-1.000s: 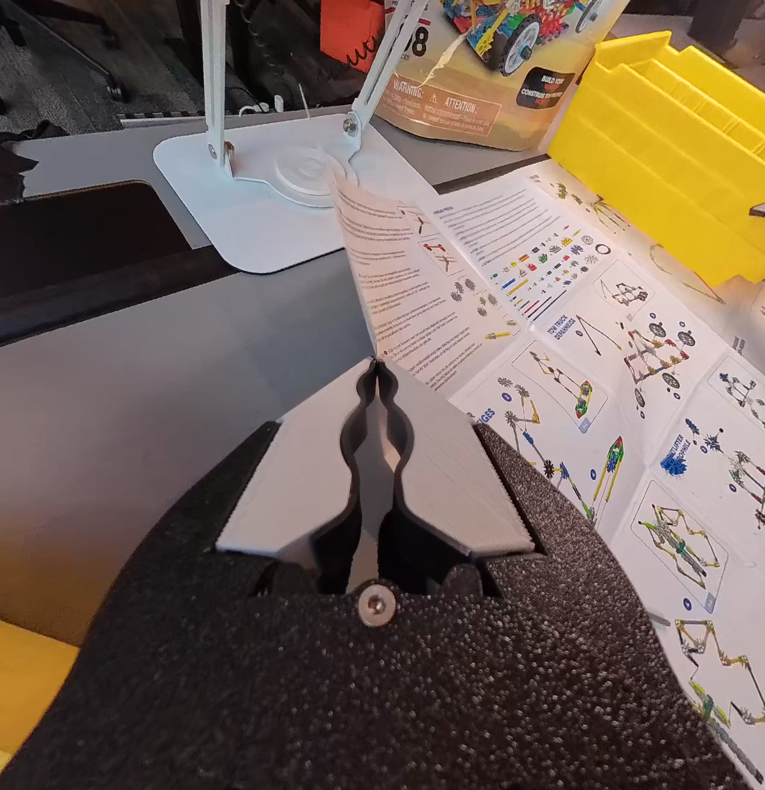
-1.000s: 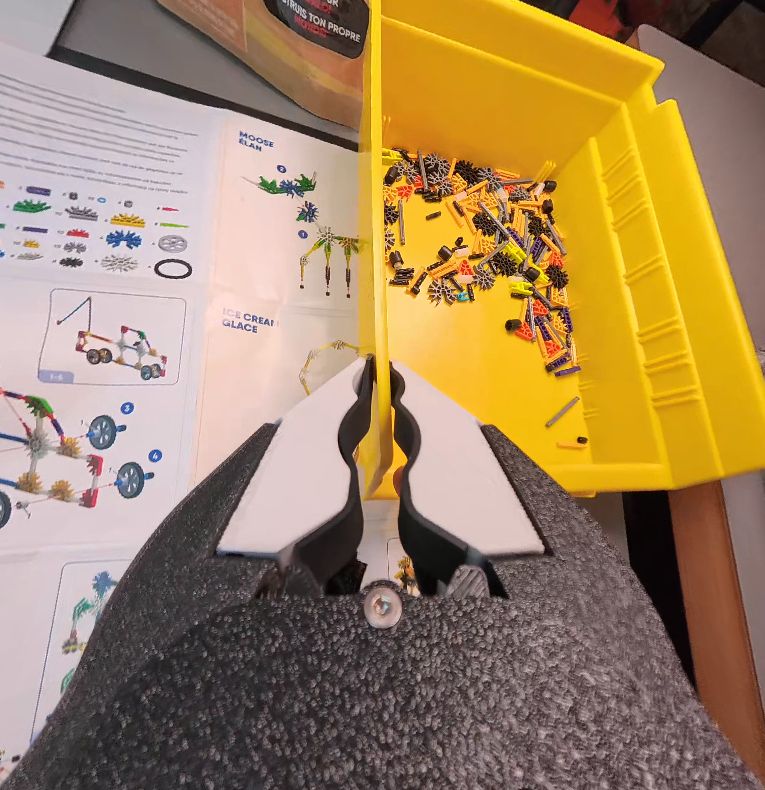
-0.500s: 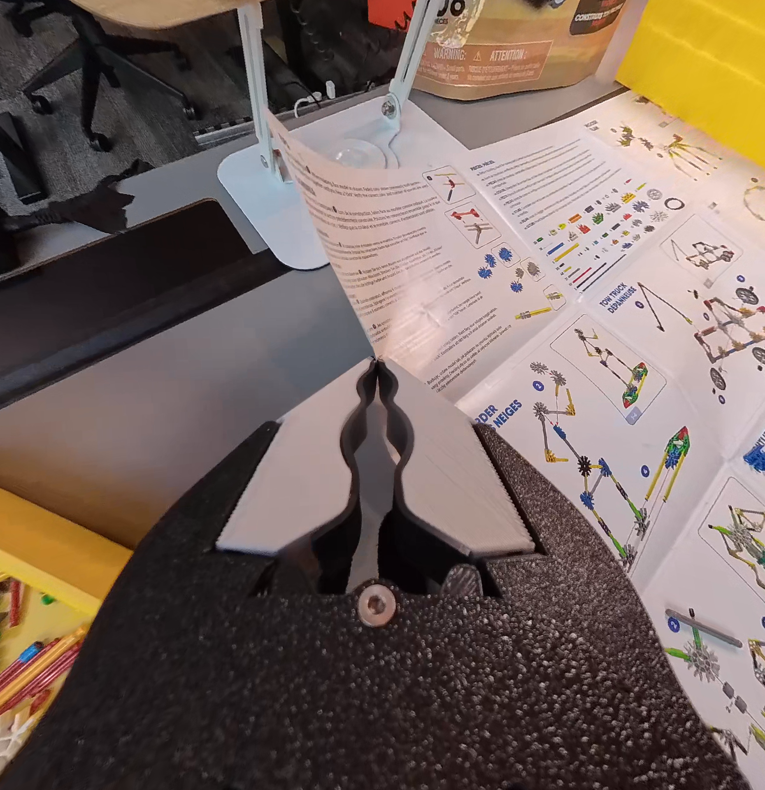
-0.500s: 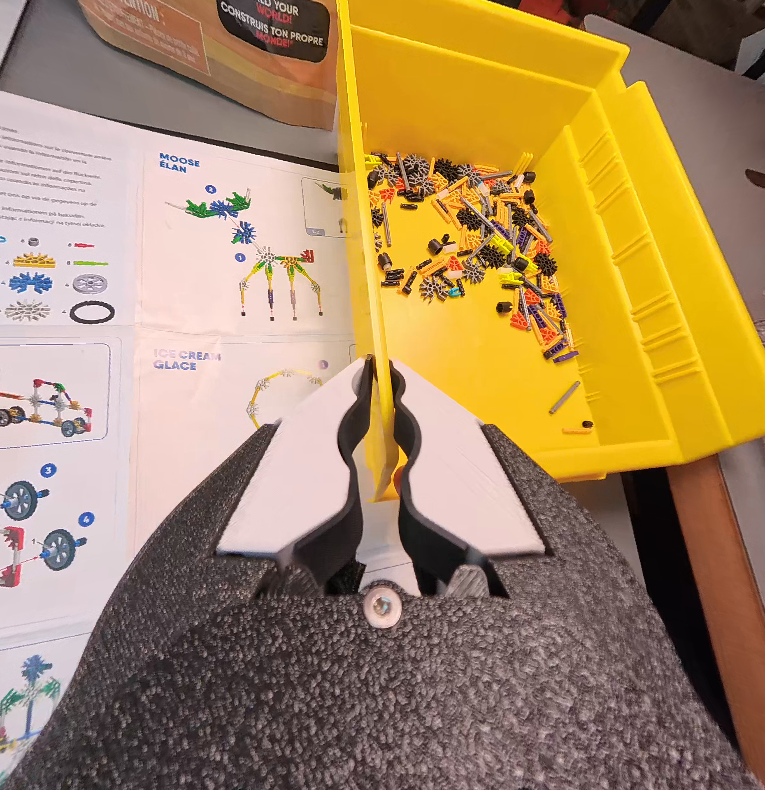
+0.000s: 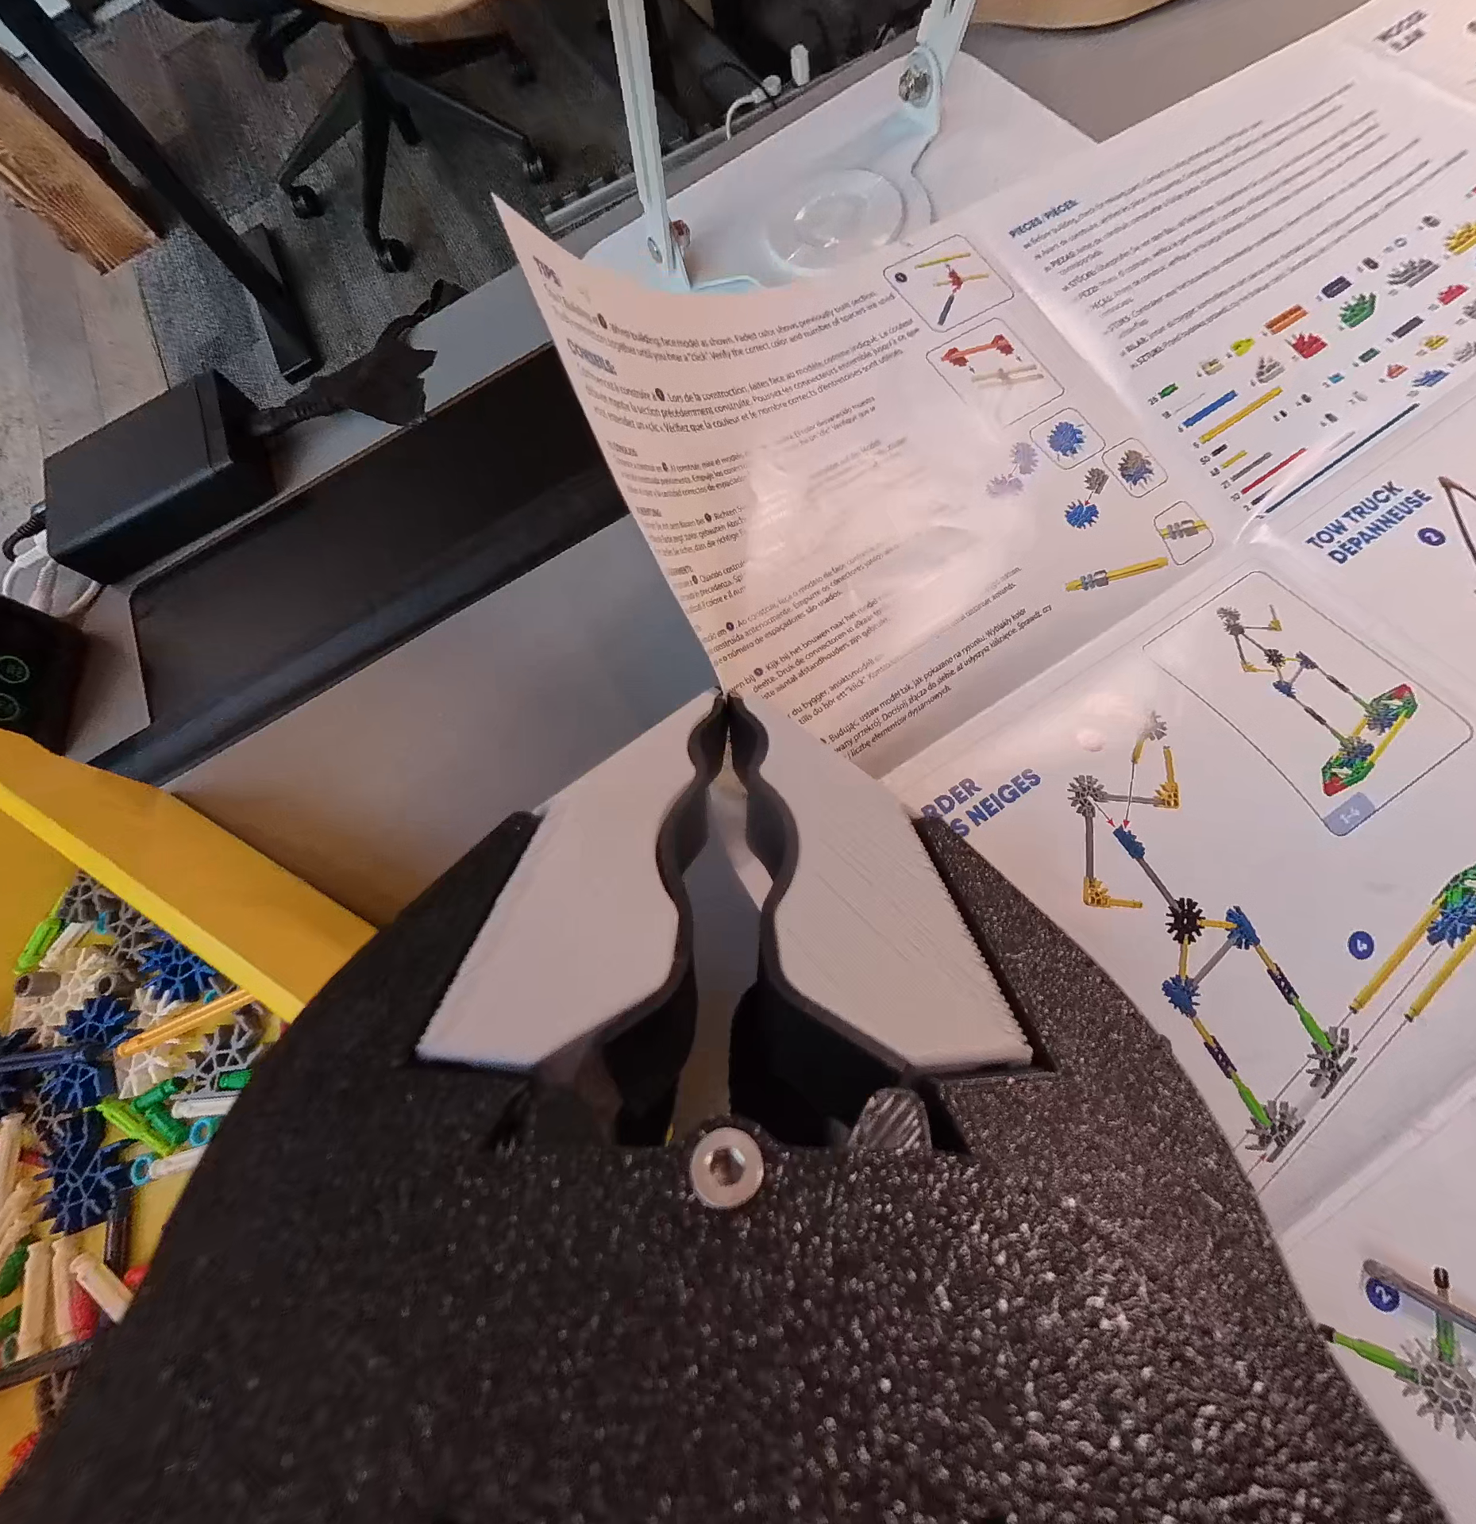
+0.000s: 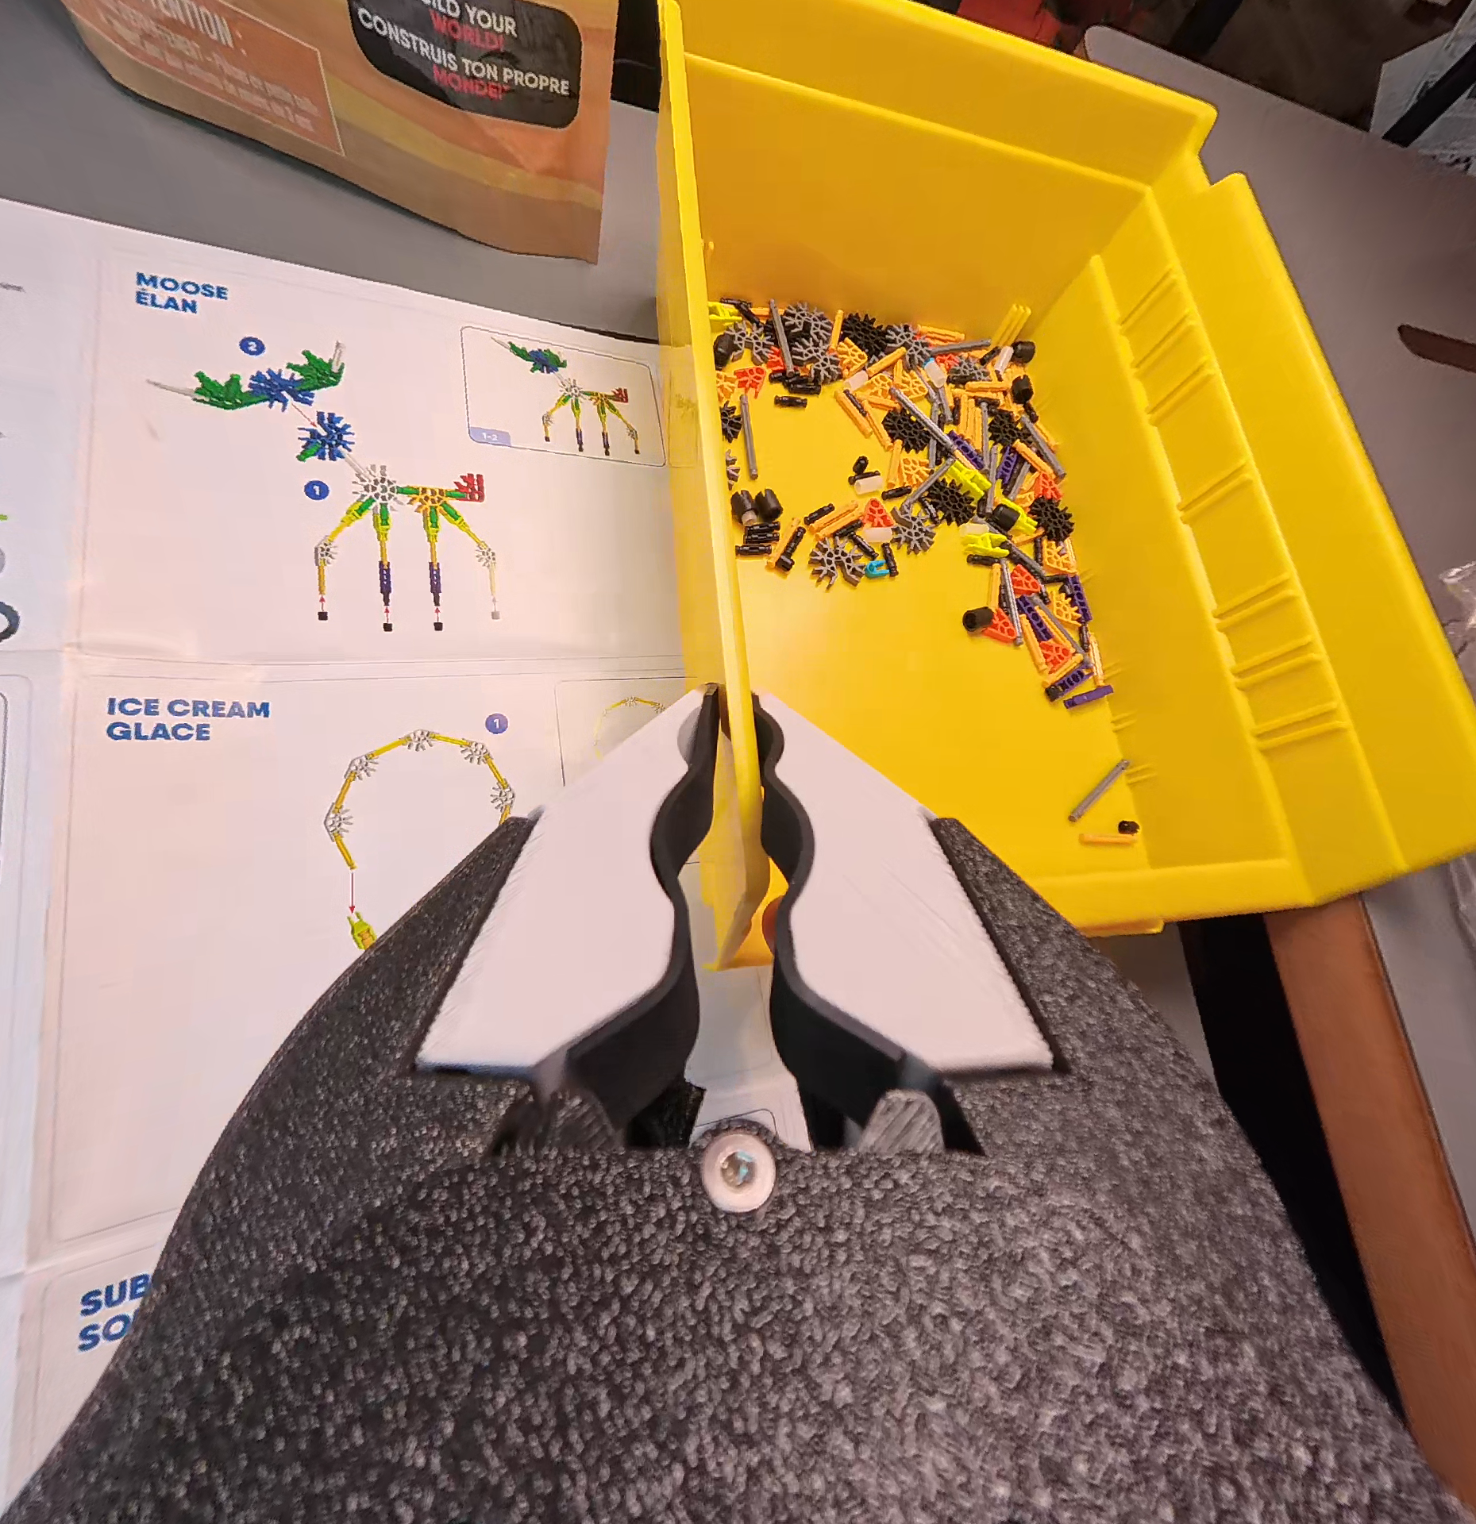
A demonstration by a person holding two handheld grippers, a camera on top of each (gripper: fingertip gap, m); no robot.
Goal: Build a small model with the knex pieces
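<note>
My left gripper (image 5: pixel 726 701) is shut on the left edge of a large white instruction sheet (image 5: pixel 1130 660) and lifts that edge so the paper curls up off the grey table. My right gripper (image 6: pixel 734 701) is shut on the left side wall of a yellow plastic bin (image 6: pixel 1006 231), which rests on the right part of the same sheet (image 6: pixel 305 577). The bin holds several small black, grey, orange and purple construction pieces (image 6: pixel 924 462) piled at its far right.
A second yellow bin (image 5: pixel 165 866) full of coloured rods and connectors sits at my lower left. A white lamp base (image 5: pixel 841 223) stands behind the sheet. A brown toy package (image 6: pixel 371 107) stands behind the sheet. A black box (image 5: pixel 149 486) lies far left; a wooden edge (image 6: pixel 1378 1113) runs right. Some 50 cm of space lies between my two pairs of fingers.
My left gripper has pulled back and up with the sheet's edge, bringing the left bin into view. My right gripper, still holding the bin wall, has drawn back with it, showing more sheet.
</note>
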